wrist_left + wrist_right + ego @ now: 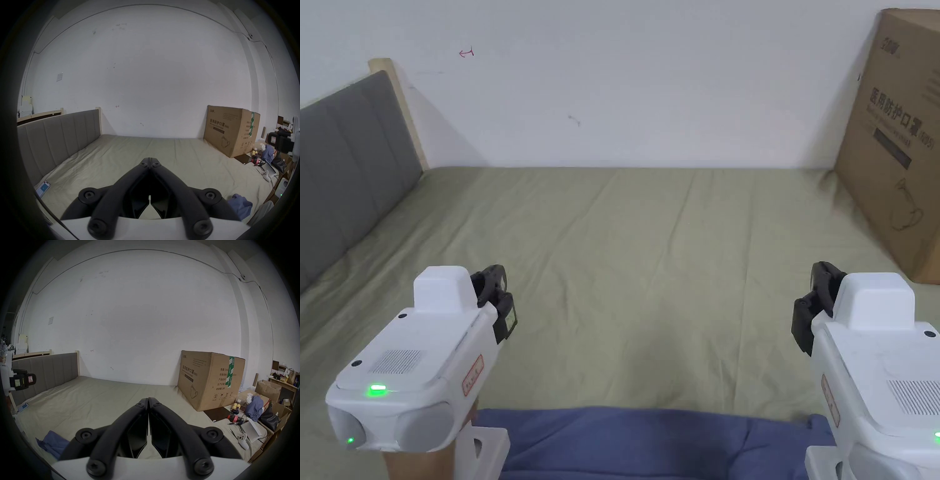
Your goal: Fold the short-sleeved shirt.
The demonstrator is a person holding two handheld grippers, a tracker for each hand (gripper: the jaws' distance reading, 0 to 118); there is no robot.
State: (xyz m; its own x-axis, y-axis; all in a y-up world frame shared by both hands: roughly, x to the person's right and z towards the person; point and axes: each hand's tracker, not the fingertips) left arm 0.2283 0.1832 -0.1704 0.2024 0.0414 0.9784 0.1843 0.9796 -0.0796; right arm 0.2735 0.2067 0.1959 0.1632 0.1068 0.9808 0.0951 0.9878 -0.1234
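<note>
A blue shirt (650, 440) lies bunched at the near edge of the bed, between and below the two grippers. It also shows as a blue heap (240, 206) at the lower right of the left gripper view and at the lower left (52, 444) of the right gripper view. My left gripper (499, 294) is held above the bed's near left, its jaws shut together (150, 160) on nothing. My right gripper (815, 300) hovers above the near right, jaws also pressed together (148, 400) and holding nothing. Neither touches the shirt.
The bed (650, 250) has an olive sheet, a grey padded headboard (344, 169) on the left and a white wall behind. A large cardboard box (900, 137) stands at the right. A phone (43, 188) lies near the headboard. Clutter and a white controller (242, 440) sit at the right edge.
</note>
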